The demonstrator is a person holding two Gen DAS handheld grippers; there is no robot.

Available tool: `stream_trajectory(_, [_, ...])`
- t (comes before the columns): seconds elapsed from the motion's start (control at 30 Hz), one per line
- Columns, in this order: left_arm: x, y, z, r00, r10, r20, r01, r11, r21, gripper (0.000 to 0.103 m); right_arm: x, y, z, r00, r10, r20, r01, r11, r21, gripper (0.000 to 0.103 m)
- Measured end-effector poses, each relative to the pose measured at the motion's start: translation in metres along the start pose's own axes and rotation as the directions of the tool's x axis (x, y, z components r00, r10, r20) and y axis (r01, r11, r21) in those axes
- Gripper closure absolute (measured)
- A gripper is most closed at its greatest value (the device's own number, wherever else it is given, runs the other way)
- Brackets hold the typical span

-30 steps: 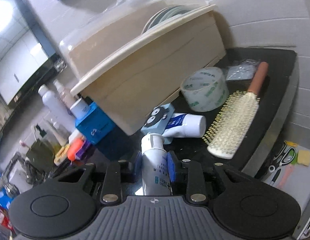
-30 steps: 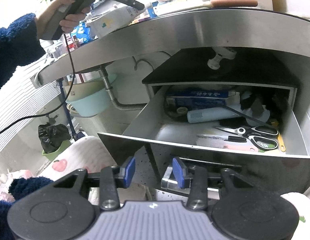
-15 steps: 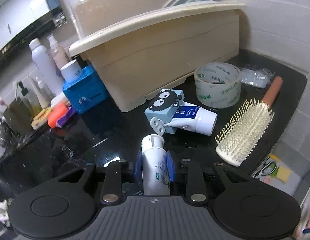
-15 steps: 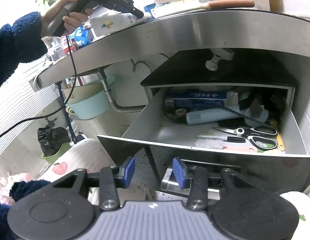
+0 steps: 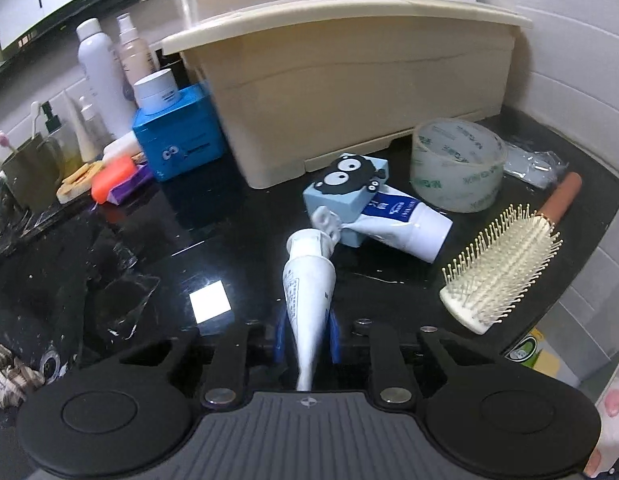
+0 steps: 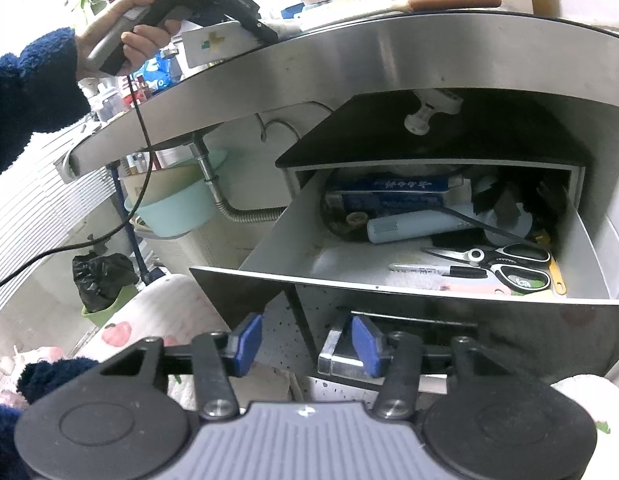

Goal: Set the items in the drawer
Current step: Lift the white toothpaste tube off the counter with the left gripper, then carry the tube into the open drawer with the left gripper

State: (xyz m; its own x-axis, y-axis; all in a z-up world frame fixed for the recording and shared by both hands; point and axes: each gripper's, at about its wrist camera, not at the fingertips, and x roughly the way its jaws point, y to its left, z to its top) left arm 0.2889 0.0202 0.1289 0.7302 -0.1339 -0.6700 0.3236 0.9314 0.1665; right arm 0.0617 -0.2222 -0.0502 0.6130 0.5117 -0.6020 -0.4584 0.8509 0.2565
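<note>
Left gripper [image 5: 307,338] pinching white tube [image 5: 309,280] by its crimped tail; grip has slid back from mid-body, cap now tipping towards the black counter [image 5: 229,240], so hold looks weaker. Right gripper [image 6: 305,338] spread, by the handle [image 6: 337,354] of the open drawer [image 6: 409,280]. Only right view shows drawer contents; only left shows hairbrush [image 5: 505,264], tape [image 5: 455,168]

Left hand-held gripper [image 5: 307,338]: black body, blue pads, ribbed grey base, silver screws. Fuzzy navy sleeve [image 6: 29,80], bare skin, black cable [image 6: 121,224].
</note>
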Motion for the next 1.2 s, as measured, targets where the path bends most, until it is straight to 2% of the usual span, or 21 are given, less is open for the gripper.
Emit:
stream_trajectory(0.3, [-0.033,-0.009,-0.010,0.998,-0.013,0.065,0.013,1.000,0.001,0.084,-0.002,-0.001,0.003,1.000,-0.009,0.004,0.009,1.000,-0.008,0.053])
stream_trajectory(0.5, [-0.063,-0.029,-0.023,0.992,-0.070,0.107,0.068,0.998,0.018,0.084,-0.011,0.002,0.011,0.999,-0.017,0.033,0.018,1.000,-0.024,0.053])
stream_trajectory(0.9, [-0.074,-0.076,-0.076,0.983,-0.175,0.055,0.173,0.984,0.047,0.084,-0.044,0.010,0.039,0.980,-0.051,0.190,0.063,0.996,-0.059,0.053])
stream_trajectory(1.2, [-0.056,-0.104,-0.121,0.977,-0.213,-0.014,0.213,0.977,0.027,0.084,-0.047,0.014,0.054,0.971,-0.045,0.236,0.063,0.996,-0.067,0.053])
